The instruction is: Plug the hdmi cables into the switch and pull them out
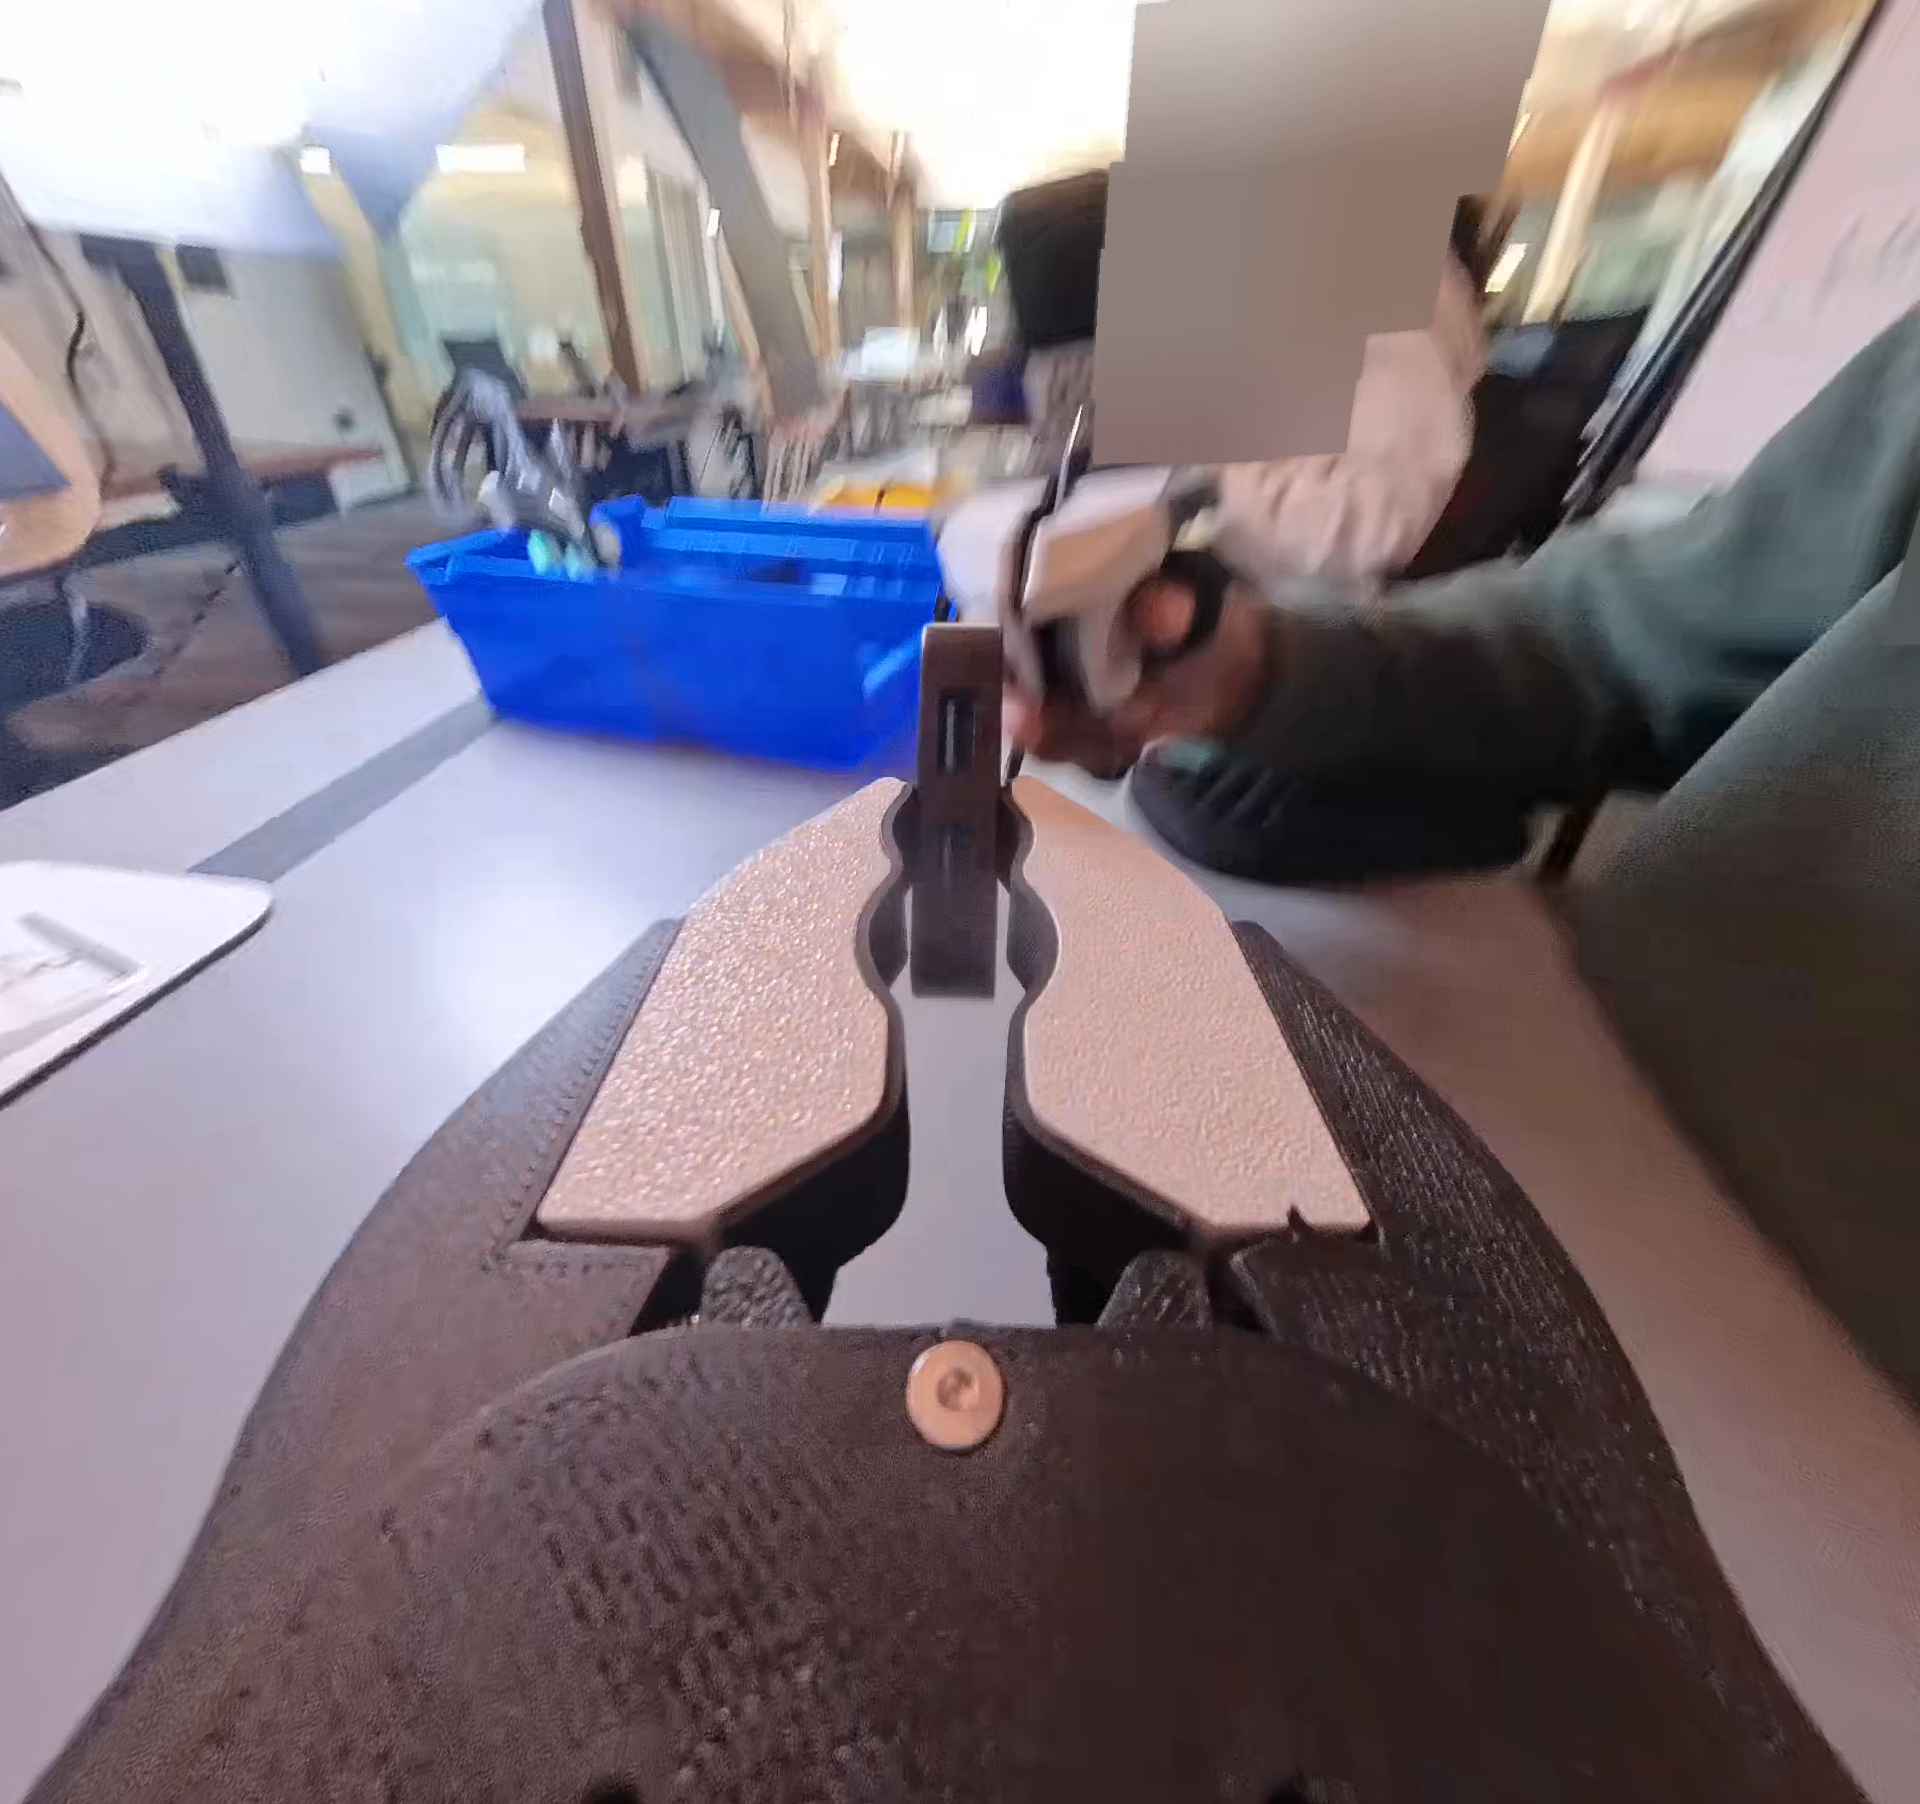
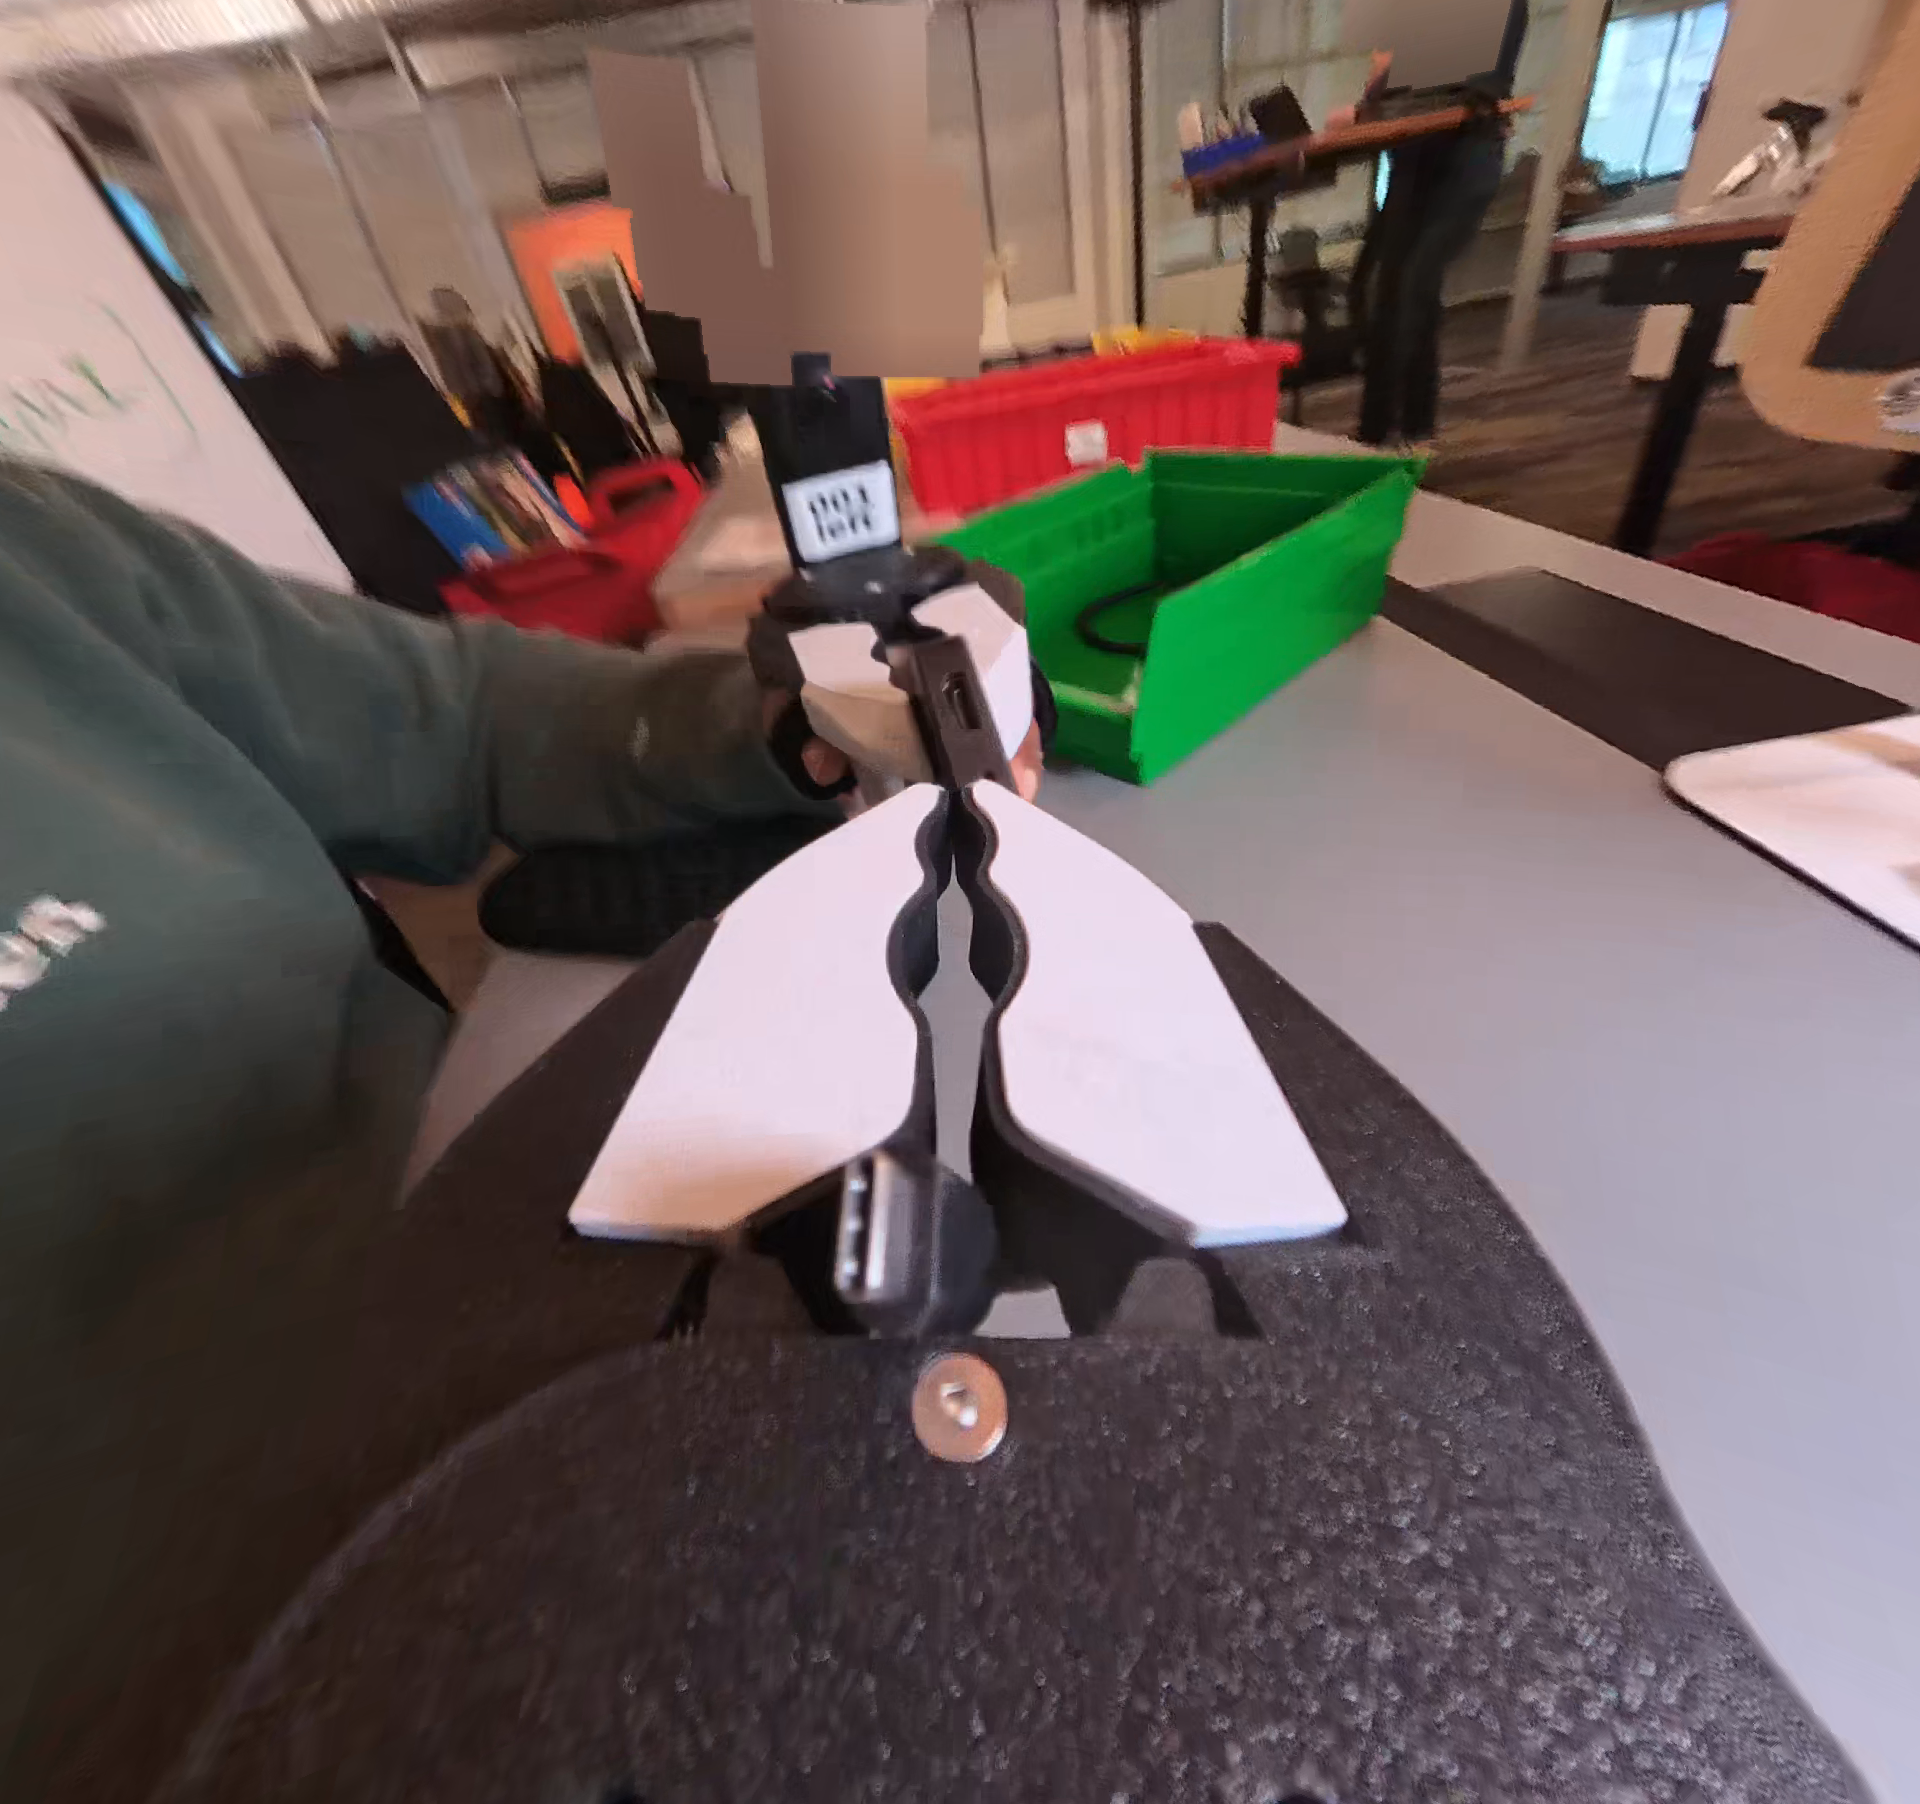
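Note:
My left gripper (image 1: 956,809) is shut on a dark switch box (image 1: 956,705) and holds it upright above the grey table (image 1: 416,923); a port slot faces the camera. My right gripper (image 2: 961,798) is shut, with its fingertips touching and nothing between the pads. A silver-and-black HDMI plug (image 2: 883,1245) lies down at the roots of its fingers, close to the camera. In the right wrist view the left gripper (image 2: 940,715) holds the switch (image 2: 961,715) just beyond my right fingertips. In the left wrist view the right gripper (image 1: 1013,762) is blurred, just right of the switch.
A blue bin (image 1: 707,653) stands behind the switch. A green bin (image 2: 1278,591) holding a black cable (image 2: 1107,616) and a red bin (image 2: 1091,424) stand farther back. A white mat (image 2: 1808,819) lies on the table. A person's green sleeves reach in from the side. The gap from one gripper's tips to the other's is roughly 6 cm.

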`<state>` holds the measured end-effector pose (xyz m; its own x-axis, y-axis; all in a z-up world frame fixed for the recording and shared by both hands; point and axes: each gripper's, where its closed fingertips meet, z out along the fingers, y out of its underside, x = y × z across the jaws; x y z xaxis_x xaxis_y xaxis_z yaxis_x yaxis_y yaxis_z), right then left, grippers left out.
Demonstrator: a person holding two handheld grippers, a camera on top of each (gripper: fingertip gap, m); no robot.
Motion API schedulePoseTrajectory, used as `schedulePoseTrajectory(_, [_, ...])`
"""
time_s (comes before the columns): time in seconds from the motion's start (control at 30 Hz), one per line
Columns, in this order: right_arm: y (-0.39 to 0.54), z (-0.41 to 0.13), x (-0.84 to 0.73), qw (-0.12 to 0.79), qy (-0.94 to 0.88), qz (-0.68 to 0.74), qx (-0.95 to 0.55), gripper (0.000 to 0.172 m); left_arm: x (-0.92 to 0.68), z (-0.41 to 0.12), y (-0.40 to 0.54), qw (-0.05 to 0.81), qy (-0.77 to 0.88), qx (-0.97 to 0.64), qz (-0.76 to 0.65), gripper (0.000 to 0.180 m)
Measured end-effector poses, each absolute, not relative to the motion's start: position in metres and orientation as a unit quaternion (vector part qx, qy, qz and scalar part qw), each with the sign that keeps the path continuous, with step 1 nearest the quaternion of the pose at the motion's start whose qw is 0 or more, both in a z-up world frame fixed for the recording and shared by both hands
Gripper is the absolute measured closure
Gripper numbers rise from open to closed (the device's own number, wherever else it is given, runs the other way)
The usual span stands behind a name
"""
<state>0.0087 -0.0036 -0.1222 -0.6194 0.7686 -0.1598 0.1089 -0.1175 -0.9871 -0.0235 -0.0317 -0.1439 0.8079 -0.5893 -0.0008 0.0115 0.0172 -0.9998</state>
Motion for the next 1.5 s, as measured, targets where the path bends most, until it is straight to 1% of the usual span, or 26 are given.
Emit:
schedulePoseTrajectory(0.1, [0.007,-0.134,0.017,0.291,-0.683,0.564,-0.361,0.172,-0.016,-0.182,-0.026,0.613,0.274,-0.723,-0.163,0.166])
schedulePoseTrajectory(0.17, [0.010,-0.128,0.023,0.312,-0.687,0.554,-0.351,0.172,-0.011,-0.185,-0.025,0.604,0.287,-0.729,-0.146,0.166])
schedulePoseTrajectory(0.23, [0.031,-0.112,0.025,0.348,-0.647,0.570,-0.368,0.171,-0.013,-0.169,-0.027,0.628,0.271,-0.713,-0.158,0.166])
schedulePoseTrajectory(0.27, [0.046,-0.104,0.027,0.363,-0.620,0.583,-0.380,0.150,-0.017,-0.159,-0.028,0.643,0.253,-0.702,-0.172,0.166])
schedulePoseTrajectory(0.3, [0.061,-0.098,0.030,0.368,-0.596,0.599,-0.388,0.132,-0.025,-0.148,-0.030,0.661,0.232,-0.689,-0.184,0.166])
schedulePoseTrajectory(0.33, [0.075,-0.094,0.034,0.366,-0.573,0.617,-0.396,0.123,-0.033,-0.135,-0.032,0.683,0.209,-0.671,-0.199,0.166])
schedulePoseTrajectory(0.37, [0.086,-0.090,0.039,0.361,-0.548,0.640,-0.400,0.117,-0.042,-0.120,-0.036,0.707,0.183,-0.646,-0.221,0.166])
schedulePoseTrajectory(0.43, [0.100,-0.089,0.045,0.344,-0.515,0.672,-0.406,0.113,-0.060,-0.089,-0.048,0.757,0.135,-0.578,-0.271,0.166])
schedulePoseTrajectory(0.53, [0.081,-0.116,0.034,0.290,-0.542,0.669,-0.418,0.109,-0.072,-0.056,-0.066,0.800,0.092,-0.490,-0.335,0.166])
schedulePoseTrajectory(0.63, [0.016,-0.135,0.015,0.209,-0.577,0.686,-0.390,0.110,-0.057,-0.058,-0.064,0.798,0.094,-0.481,-0.351,0.166])
schedulePoseTrajectory(0.7, [-0.026,-0.133,0.004,0.189,-0.591,0.697,-0.359,0.111,-0.037,-0.073,-0.057,0.779,0.110,-0.498,-0.364,0.167])
schedulePoseTrajectory(0.73, [-0.041,-0.128,0.001,0.189,-0.591,0.704,-0.345,0.117,-0.026,-0.083,-0.052,0.766,0.118,-0.512,-0.371,0.166])
schedulePoseTrajectory(0.77, [-0.051,-0.124,-0.001,0.193,-0.592,0.709,-0.332,0.141,-0.015,-0.092,-0.049,0.753,0.130,-0.527,-0.373,0.167])
schedulePoseTrajectory(0.8, [-0.053,-0.123,-0.004,0.212,-0.598,0.699,-0.330,0.157,-0.005,-0.098,-0.048,0.743,0.151,-0.535,-0.375,0.166])
schedulePoseTrajectory(0.87, [-0.046,-0.127,-0.001,0.262,-0.626,0.667,-0.307,0.158,0.001,-0.105,-0.045,0.733,0.180,-0.566,-0.333,0.166])
schedulePoseTrajectory(0.93, [-0.037,-0.132,0.004,0.302,-0.650,0.634,-0.290,0.158,0.004,-0.120,-0.040,0.714,0.226,-0.611,-0.255,0.164])
schedulePoseTrajectory(1.03, [-0.025,-0.147,0.009,0.374,-0.706,0.540,-0.265,0.158,-0.001,-0.138,-0.035,0.698,0.279,-0.646,-0.136,0.163])
schedulePoseTrajectory(1.13, [-0.017,-0.156,0.011,0.402,-0.727,0.491,-0.263,0.158,-0.003,-0.143,-0.033,0.686,0.304,-0.656,-0.078,0.161])
schedulePoseTrajectory(1.27, [-0.018,-0.165,0.012,0.436,-0.748,0.443,-0.234,0.158,0.001,-0.152,-0.033,0.668,0.330,-0.664,-0.063,0.164])
schedulePoseTrajectory(1.37, [-0.020,-0.162,0.012,0.465,-0.737,0.439,-0.220,0.157,0.002,-0.149,-0.037,0.672,0.338,-0.655,-0.070,0.165])
schedulePoseTrajectory(1.43, [-0.026,-0.159,0.011,0.461,-0.726,0.459,-0.224,0.153,0.005,-0.151,-0.038,0.668,0.337,-0.657,-0.094,0.166])
schedulePoseTrajectory(1.5, [-0.035,-0.162,0.011,0.441,-0.732,0.468,-0.225,0.156,0.011,-0.158,-0.037,0.659,0.339,-0.662,-0.113,0.166])
